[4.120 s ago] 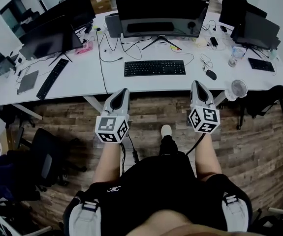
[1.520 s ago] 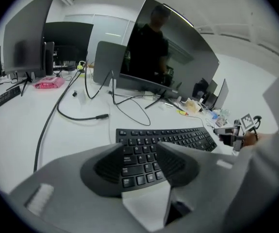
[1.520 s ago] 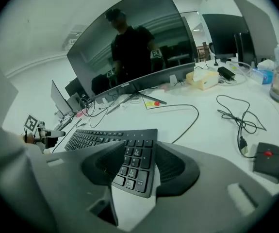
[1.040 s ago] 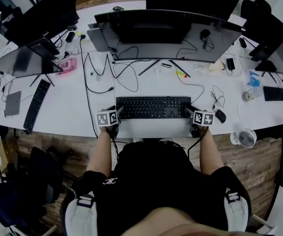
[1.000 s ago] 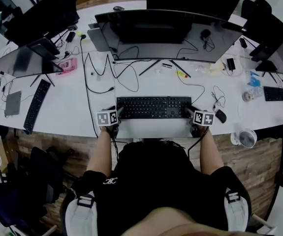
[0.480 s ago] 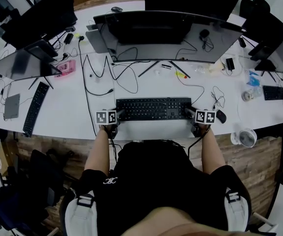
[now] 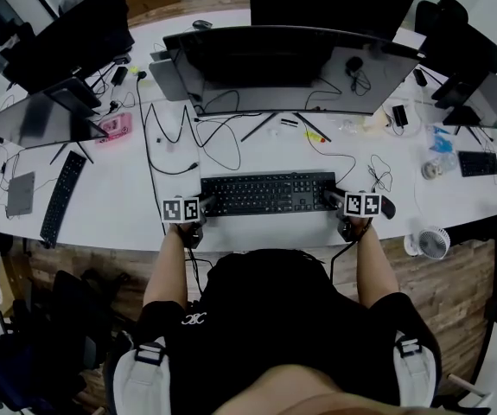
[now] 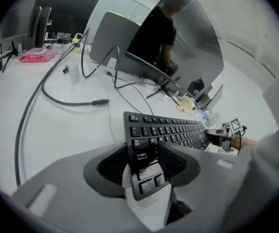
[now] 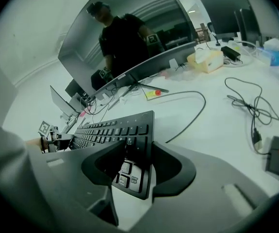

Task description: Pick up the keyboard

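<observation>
Inventory as I read it from my station, largest first.

- Desk (image 7: 118, 188): one, white, strewn with black cables.
- Person: one, seated at 6 o'clock of the desk, dark top, a gripper in each hand.
- Monitors: six as far as I can count. The curved monitor (image 7: 283, 67) stands at 12 o'clock of the task item. One more is behind it, two are out at 10 o'clock and two at 2 o'clock.
- Keyboards: three, all black. The centre keyboard (image 7: 270, 193) lies near the desk's front edge, directly ahead of the person. The left keyboard (image 7: 62, 197) is well apart at 9 o'clock, and the right keyboard (image 7: 475, 162) is well apart at 3 o'clock.
- Grippers: two.
  - The left gripper (image 8: 142, 152) is at the centre keyboard's left end. Its jaws have just been closing, and the keyboard's corner stands between them. I see no gap between the pads (image 8: 175, 161) and the keyboard.
  - The right gripper (image 9: 138, 157) is at the right end. Its jaws are set on that corner the same way, with its pads (image 9: 171, 166) against the keyboard.
  - I cannot tell whether the keyboard has left the desk.
- Desk fan (image 7: 434, 242): one, white, at 4 o'clock, beyond the desk edge.
- Pink box (image 7: 115, 128): one, at 10 o'clock.
- Mouse (image 7: 387, 207): one, black, just beside the right gripper at 3 o'clock.
</observation>
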